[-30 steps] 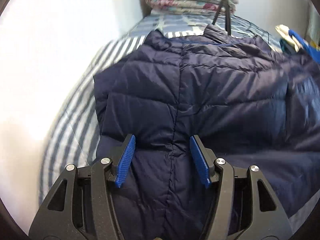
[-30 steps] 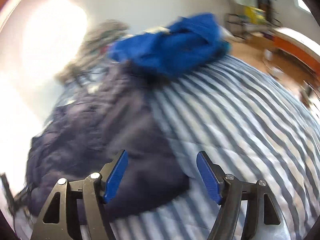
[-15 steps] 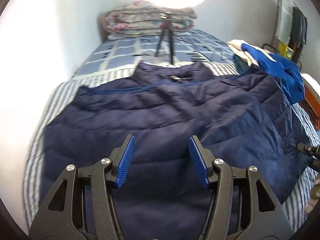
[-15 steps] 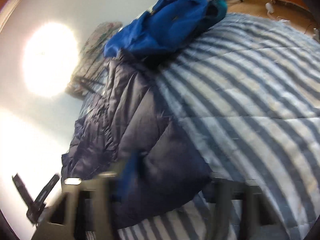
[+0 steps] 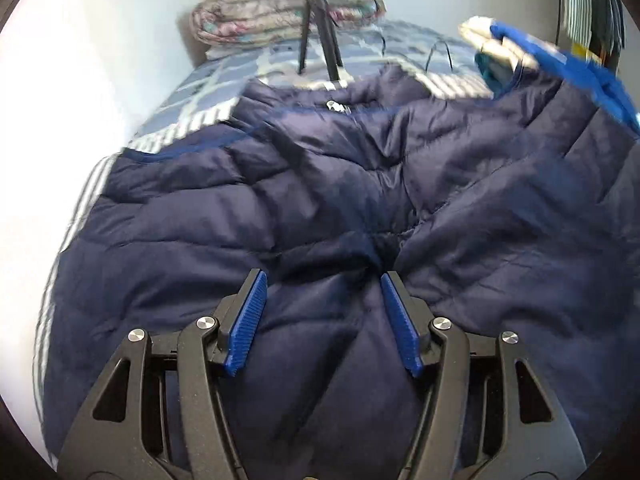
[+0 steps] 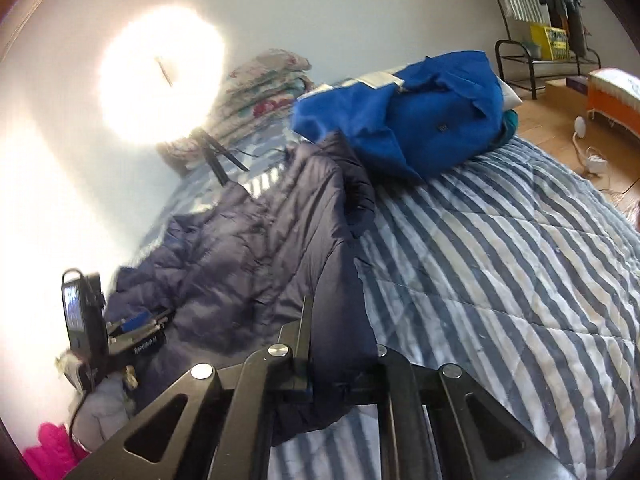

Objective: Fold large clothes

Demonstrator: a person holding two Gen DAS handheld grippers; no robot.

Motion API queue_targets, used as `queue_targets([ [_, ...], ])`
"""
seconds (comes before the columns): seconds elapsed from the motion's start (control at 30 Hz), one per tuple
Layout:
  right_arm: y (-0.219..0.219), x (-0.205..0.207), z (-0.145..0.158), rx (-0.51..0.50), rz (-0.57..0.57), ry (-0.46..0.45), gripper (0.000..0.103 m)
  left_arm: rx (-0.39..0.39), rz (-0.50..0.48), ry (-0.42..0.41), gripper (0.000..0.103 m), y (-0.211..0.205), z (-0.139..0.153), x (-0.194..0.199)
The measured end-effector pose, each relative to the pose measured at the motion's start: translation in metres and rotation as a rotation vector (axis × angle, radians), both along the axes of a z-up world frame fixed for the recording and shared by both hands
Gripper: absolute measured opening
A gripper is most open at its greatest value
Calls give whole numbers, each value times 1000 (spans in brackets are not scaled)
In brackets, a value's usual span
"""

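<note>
A navy quilted jacket (image 5: pixel 320 200) lies spread on the striped bed, collar toward the far end. My left gripper (image 5: pixel 322 280) hovers over its lower middle. The jaws are opening slightly, and the blue pads (image 5: pixel 248 320) press on nothing. In the right wrist view the jacket (image 6: pixel 248 248) runs along the left. My right gripper (image 6: pixel 340 344) is closing on the jacket's near right edge, and the fabric is pinched between the jaws and drapes over them, hiding the pads. The left gripper (image 6: pixel 132 324) shows at the far left over the jacket.
A bright blue garment (image 6: pixel 400 120) is heaped at the jacket's far right corner. A tripod (image 5: pixel 320 32) and a folded floral quilt (image 5: pixel 288 8) stand at the bed's head. The striped bedcover (image 6: pixel 500 280) spreads to the right. Beyond it are wooden floor, a rack and an orange bench (image 6: pixel 612 96).
The right jaws have closed from wide open onto the jacket's edge and lifted it a little. The left gripper has swept from the jacket's left side toward its middle.
</note>
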State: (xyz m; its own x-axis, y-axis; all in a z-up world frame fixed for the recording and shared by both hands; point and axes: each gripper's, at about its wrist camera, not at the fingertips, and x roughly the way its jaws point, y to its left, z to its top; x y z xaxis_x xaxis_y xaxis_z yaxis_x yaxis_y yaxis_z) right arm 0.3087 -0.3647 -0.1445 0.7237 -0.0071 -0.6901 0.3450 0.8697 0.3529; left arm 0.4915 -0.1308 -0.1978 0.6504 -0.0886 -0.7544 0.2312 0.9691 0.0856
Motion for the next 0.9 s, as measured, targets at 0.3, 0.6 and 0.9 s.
queue_targets([
  [0.3,40,17,51,-50,151,-90,6,-173,-96,33,61,55,84,-101],
  [0.6,121,54,90,-100,330,-157,6,-260,-43,-14,61,133,134,-187],
  [0.9,240,107,82,-97,536,-171,6,-315,85,-64,61,199,152,-224],
])
